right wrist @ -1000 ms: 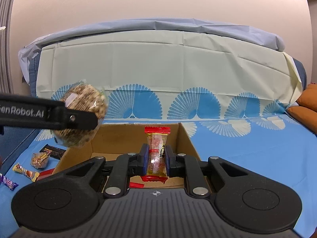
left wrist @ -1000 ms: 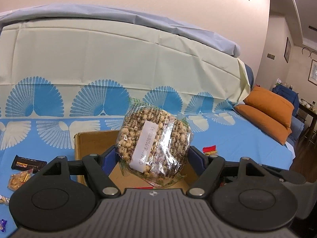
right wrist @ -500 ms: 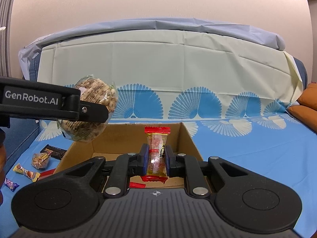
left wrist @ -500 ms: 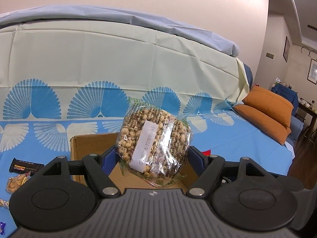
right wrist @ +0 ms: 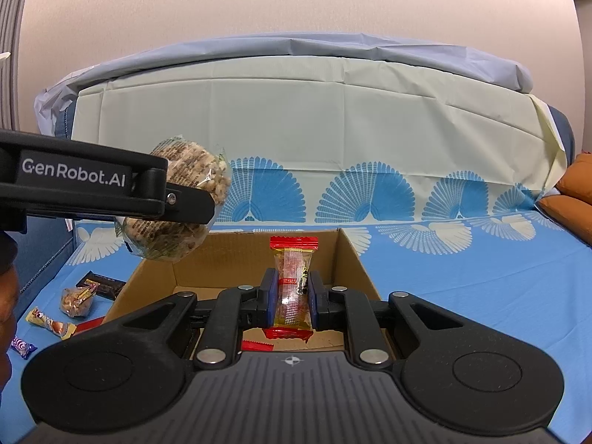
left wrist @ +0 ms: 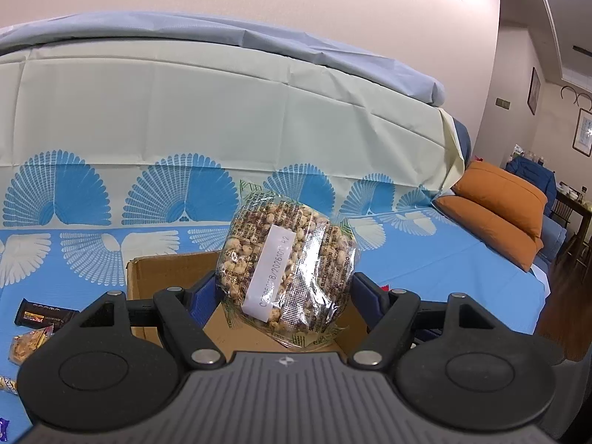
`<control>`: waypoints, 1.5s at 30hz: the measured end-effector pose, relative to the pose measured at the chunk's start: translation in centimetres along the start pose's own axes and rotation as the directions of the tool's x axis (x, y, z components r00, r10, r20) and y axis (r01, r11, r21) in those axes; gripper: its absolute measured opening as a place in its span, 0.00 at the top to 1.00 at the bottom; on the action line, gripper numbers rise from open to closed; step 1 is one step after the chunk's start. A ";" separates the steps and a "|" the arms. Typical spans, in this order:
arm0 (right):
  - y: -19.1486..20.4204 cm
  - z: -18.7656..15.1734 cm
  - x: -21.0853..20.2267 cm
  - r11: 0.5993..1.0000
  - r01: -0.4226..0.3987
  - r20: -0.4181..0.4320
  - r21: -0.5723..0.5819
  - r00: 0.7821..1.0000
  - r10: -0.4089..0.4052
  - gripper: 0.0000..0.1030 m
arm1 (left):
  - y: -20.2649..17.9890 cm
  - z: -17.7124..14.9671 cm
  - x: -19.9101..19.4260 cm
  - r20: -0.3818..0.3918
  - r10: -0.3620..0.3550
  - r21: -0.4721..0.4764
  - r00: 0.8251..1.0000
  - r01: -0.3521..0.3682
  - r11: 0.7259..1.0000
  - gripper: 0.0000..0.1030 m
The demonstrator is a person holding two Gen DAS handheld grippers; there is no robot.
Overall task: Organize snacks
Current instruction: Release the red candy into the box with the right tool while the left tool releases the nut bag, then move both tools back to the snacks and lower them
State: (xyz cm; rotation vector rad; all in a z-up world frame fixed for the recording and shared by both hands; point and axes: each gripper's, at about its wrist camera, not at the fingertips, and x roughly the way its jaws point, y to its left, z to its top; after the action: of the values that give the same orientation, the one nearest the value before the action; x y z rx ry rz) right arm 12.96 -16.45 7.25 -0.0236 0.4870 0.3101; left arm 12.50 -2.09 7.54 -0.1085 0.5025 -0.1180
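Above the cardboard box [right wrist: 355, 255], both grippers carry a snack. The left gripper [left wrist: 285, 288] has its fingers clamped on a round bag of puffed snacks [left wrist: 286, 270], held over the box's left rim. The right gripper [right wrist: 292, 298] has its fingers clamped on a slim red-ended packet [right wrist: 292, 288] above the middle of the box. Neither is released yet, I judge. A red wrapper [right wrist: 255, 345] already lies on the box floor. Left of the box, a dark bar [right wrist: 100, 283], a small nut pouch [right wrist: 76, 299] and wrapped candies [right wrist: 50, 323] wait on the blue cloth [right wrist: 462, 270]. The box is mostly open inside; its walls and the neighbouring gripper limit the descent.
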 end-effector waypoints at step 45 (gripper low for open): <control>5.7 -1.8 -0.9 0.992 -0.122 -0.055 -0.031 0.991 0.120 0.70 | 28.0 -13.9 -10.5 -0.146 0.248 -0.275 0.958 -0.280 0.920 0.67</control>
State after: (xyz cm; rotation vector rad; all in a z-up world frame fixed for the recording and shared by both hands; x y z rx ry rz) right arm 9.65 -11.43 6.40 -0.0359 0.5370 0.4375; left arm -0.97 25.97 -3.36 -0.3247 0.6372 0.2188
